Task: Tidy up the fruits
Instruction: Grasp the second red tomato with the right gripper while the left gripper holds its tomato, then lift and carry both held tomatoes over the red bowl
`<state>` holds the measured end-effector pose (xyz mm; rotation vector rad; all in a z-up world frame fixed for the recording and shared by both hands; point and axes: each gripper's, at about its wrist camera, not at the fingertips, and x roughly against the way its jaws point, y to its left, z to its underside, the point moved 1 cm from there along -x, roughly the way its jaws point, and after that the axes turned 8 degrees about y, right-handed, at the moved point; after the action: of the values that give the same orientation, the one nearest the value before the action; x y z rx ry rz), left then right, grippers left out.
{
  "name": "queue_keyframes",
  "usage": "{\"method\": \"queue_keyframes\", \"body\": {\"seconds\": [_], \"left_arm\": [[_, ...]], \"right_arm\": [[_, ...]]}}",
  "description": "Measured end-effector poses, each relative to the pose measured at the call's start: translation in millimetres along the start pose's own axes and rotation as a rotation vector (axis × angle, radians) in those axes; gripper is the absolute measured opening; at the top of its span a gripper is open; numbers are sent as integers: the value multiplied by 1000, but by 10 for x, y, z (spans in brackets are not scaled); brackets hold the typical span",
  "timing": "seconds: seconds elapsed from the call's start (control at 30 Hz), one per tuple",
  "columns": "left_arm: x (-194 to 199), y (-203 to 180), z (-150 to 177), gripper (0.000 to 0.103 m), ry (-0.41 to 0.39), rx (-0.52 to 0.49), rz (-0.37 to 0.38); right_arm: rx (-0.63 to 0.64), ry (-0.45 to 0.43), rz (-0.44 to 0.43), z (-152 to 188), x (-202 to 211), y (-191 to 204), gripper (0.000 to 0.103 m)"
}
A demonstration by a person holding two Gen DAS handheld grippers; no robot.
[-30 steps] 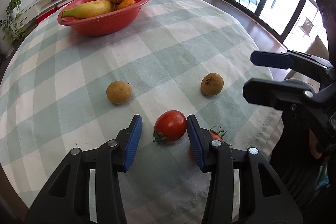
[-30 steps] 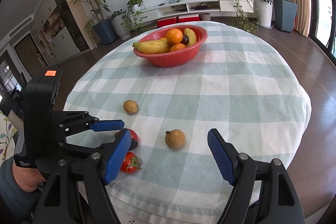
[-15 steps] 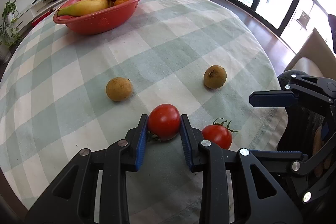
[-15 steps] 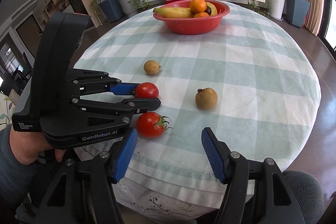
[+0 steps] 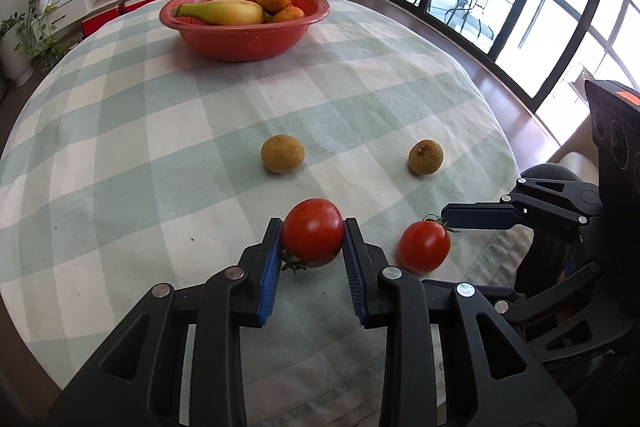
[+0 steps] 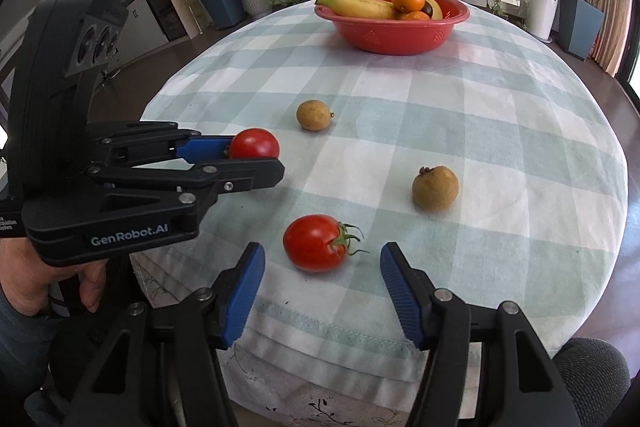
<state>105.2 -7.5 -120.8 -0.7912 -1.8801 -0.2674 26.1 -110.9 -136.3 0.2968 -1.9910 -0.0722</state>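
Left wrist view: the left gripper point(image 5: 312, 259) is clamped on a tomato point(image 5: 312, 237) near the table's point(image 5: 120, 147) near edge. Just beside it a second tomato point(image 6: 316, 242) lies on the checked cloth between the right gripper's point(image 6: 322, 287) closing blue pads, not yet touched. Two brown fruits point(image 6: 435, 187) sit mid-table, and the red bowl point(image 6: 392, 31) stands at the far edge.

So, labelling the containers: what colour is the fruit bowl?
Red; the bowl shows best in the right wrist view.
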Motion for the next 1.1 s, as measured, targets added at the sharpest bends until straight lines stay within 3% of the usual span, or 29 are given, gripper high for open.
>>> {"method": "queue_keyframes", "body": {"seconds": [0.6, 0.83, 1.1], "left_arm": [[104, 203, 227, 27, -24, 79, 12], [144, 235, 223, 27, -40, 90, 11], [304, 332, 98, 27, -79, 113, 22]], "right_arm": [[105, 7, 111, -53, -120, 188, 41], [80, -5, 81, -77, -54, 139, 36], [16, -94, 15, -263, 285, -67, 36]]}}
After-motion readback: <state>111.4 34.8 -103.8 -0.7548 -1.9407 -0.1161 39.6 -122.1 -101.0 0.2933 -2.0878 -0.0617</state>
